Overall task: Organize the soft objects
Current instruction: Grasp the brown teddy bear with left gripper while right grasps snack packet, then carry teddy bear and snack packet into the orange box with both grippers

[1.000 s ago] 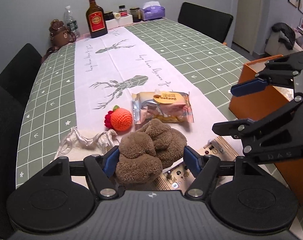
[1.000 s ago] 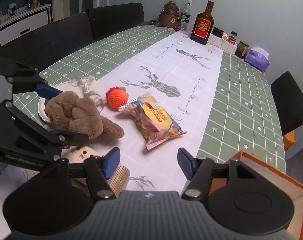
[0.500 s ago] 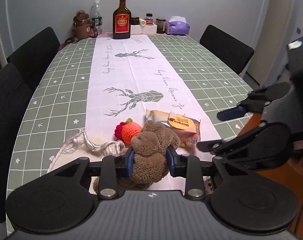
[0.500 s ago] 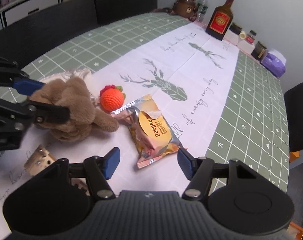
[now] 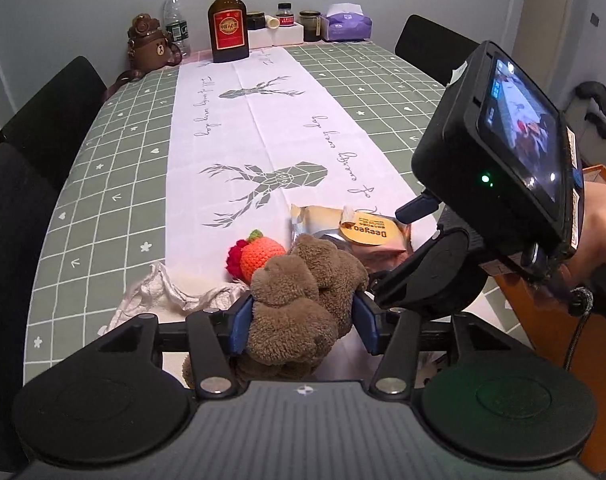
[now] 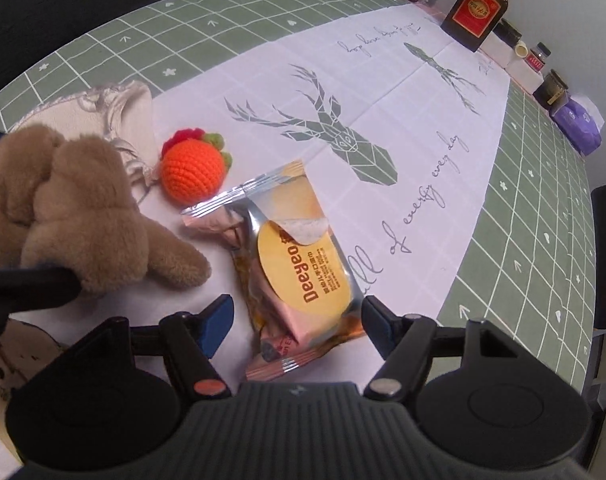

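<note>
Table [image 5: 115, 168] with green grid cloth and white deer runner; soft items cluster at the near end. Since a second ago the right gripper [image 6: 297, 322] has dropped from above the table to straddle the snack packet [image 6: 291, 264]; its jaws are opening and stand apart either side of the packet, pads not touching it. Judgement: packet is the next pick, grasp not yet made. Left gripper [image 5: 301, 322] half a second ago squeezed the brown plush toy [image 5: 303, 300] tight; now its jaws are opening, the left pad against the fur, the right pad seemingly just clear, so the hold looks loose and may be a release or a re-grip. The plush seems to rest partly on the table. Crocheted orange fruit [image 6: 191, 170] lies just beyond plush and packet; crumpled pale cloth [image 5: 163, 292] to its left. Left view alone shows the orange box [image 5: 563, 320] at the table's right edge, a likely drop spot, and the hand [image 5: 599, 232] bearing the right gripper. Right view alone shows the packet's full outline between the pads.
</note>
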Tool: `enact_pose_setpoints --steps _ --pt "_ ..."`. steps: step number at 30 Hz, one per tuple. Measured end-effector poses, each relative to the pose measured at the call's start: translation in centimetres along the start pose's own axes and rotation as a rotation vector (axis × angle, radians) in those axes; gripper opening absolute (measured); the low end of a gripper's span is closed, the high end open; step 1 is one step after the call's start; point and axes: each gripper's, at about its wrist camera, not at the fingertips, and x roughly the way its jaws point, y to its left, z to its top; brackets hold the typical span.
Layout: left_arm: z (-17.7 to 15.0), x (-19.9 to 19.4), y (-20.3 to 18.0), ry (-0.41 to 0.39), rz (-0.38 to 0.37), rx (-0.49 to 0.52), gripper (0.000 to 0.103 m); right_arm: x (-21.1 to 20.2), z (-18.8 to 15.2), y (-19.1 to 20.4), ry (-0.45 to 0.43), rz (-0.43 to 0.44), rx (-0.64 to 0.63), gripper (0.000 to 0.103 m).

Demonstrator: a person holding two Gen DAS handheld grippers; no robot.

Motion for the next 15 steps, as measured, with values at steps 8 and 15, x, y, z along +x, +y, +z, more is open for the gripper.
enact_pose_setpoints --steps 8,15 --pt "-0.5 0.5 -0.5 -0.023 0.076 0.040 0.058 0.6 -0.4 0.3 -0.010 -0.037 -0.004 0.046" --pt "-1.1 -0.5 -0.2 -0.086 0.088 -0.020 0.045 -0.1 -0.8 0.7 -0.052 -0.052 0.003 0.025"
